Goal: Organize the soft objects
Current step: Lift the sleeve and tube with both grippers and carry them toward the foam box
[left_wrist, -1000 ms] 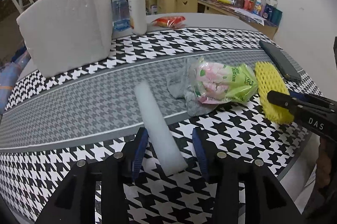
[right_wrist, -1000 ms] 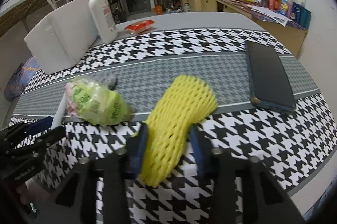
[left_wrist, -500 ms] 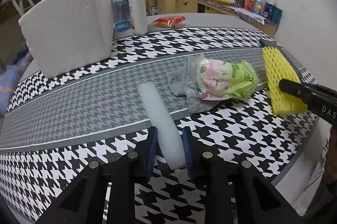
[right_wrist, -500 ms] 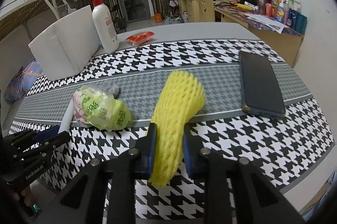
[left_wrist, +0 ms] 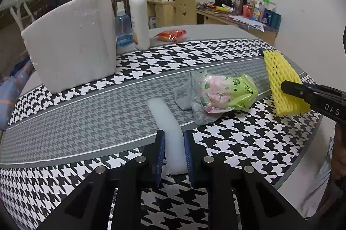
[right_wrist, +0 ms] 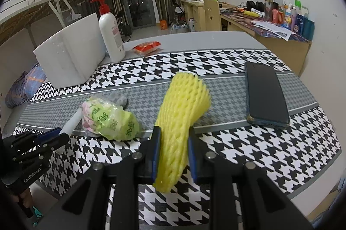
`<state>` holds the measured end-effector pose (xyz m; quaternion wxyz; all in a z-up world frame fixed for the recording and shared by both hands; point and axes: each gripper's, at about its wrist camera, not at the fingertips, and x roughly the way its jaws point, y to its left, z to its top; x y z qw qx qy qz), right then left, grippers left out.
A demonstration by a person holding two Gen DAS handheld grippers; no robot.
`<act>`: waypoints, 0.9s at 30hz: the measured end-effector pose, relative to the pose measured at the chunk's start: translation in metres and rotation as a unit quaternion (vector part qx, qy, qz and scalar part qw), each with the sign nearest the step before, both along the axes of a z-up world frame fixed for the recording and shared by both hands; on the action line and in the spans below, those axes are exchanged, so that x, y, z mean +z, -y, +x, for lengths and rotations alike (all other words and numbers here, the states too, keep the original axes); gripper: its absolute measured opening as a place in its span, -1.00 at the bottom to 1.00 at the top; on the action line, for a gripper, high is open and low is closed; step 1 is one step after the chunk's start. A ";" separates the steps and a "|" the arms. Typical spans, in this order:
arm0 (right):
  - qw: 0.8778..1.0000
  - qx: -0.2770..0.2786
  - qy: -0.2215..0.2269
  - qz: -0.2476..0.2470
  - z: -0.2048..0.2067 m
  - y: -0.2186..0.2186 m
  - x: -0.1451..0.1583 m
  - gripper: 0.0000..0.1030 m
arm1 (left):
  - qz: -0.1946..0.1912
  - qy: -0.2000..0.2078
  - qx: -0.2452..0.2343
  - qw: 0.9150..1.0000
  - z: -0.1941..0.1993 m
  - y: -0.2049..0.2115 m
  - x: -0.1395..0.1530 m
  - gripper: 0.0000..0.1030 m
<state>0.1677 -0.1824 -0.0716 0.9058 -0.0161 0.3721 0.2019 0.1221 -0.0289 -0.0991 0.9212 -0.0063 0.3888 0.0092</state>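
Observation:
A long white foam strip lies on the houndstooth tablecloth, and my left gripper is shut on its near end. From the right wrist view, the strip pokes out of that gripper at the left. My right gripper is shut on a yellow foam net sleeve, held tilted above the cloth. In the left wrist view, the sleeve and right gripper are at the right. Between them lie a green and pink plastic bag and a grey cloth.
A big white foam block stands at the back left beside a white pump bottle and a small blue bottle. A red packet lies behind. A dark phone rests right of the sleeve. The table edge is near.
The left jaws have closed from wide apart onto the white strip. The right jaws tightened on the yellow sleeve, which has risen off the cloth.

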 end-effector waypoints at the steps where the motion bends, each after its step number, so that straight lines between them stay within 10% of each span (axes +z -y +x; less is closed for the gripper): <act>1: 1.000 0.000 0.001 0.001 -0.001 0.000 0.001 -0.47 | 0.000 0.003 -0.004 1.000 -0.001 0.000 0.001 -0.68; 27: 0.999 0.014 0.042 0.023 -0.008 -0.015 0.026 -0.47 | 0.016 0.064 -0.011 0.998 -0.008 -0.013 0.045 -0.70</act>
